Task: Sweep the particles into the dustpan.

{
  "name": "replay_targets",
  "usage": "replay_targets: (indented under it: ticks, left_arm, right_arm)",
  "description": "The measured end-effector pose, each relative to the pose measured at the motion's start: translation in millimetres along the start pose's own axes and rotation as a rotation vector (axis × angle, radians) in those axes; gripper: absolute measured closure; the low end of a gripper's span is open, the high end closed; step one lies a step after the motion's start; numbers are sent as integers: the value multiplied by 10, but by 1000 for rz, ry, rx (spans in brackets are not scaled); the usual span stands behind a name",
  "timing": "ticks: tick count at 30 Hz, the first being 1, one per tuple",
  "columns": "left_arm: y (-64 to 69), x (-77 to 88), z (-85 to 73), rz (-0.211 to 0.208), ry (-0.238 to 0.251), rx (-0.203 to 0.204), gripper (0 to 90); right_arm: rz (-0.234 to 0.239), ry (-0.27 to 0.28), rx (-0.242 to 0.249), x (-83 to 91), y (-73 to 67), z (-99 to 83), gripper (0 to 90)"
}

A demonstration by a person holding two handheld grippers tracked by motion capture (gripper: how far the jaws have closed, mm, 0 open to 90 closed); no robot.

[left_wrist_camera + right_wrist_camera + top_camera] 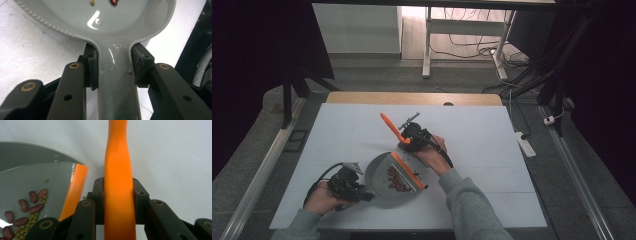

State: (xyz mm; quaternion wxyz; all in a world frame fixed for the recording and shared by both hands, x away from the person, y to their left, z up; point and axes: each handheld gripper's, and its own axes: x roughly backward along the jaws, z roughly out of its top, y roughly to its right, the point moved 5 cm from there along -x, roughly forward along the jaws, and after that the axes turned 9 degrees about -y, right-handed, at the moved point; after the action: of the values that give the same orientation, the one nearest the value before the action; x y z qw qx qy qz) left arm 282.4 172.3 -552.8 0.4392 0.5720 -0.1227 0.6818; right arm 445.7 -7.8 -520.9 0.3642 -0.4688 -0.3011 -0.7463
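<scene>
A grey dustpan (378, 172) with an orange front lip (408, 171) lies on the white table (482, 135), with red beans and small green ones (398, 181) piled against the lip. My left gripper (362, 196) is shut on the dustpan's handle (116, 80), and its pads (92, 66) press both sides of it. My right gripper (404, 139) is shut on an orange handle (389, 125) just beyond the pan. In the right gripper view that handle (118, 182) rises between the jaws, with the pan (37, 176), its lip (75, 190) and the beans (30, 205) at the left.
A few loose beans (416, 175) lie on the table just past the lip. The table's wooden far edge (412, 98) is at the back. A white desk frame (427, 45) and cables stand on the floor beyond.
</scene>
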Motion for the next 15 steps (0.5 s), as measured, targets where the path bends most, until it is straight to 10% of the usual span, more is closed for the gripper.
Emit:
replay_targets:
  ticks: [10,15]
  left_arm:
    - [-6,-1,-1,1,-6,-3,618]
    - [-5,-2,0,2,-7,-4,618]
  right_arm:
    - [65,27,82,71,-363,-47,711]
    - [181,78,120,231,-559,-27,711]
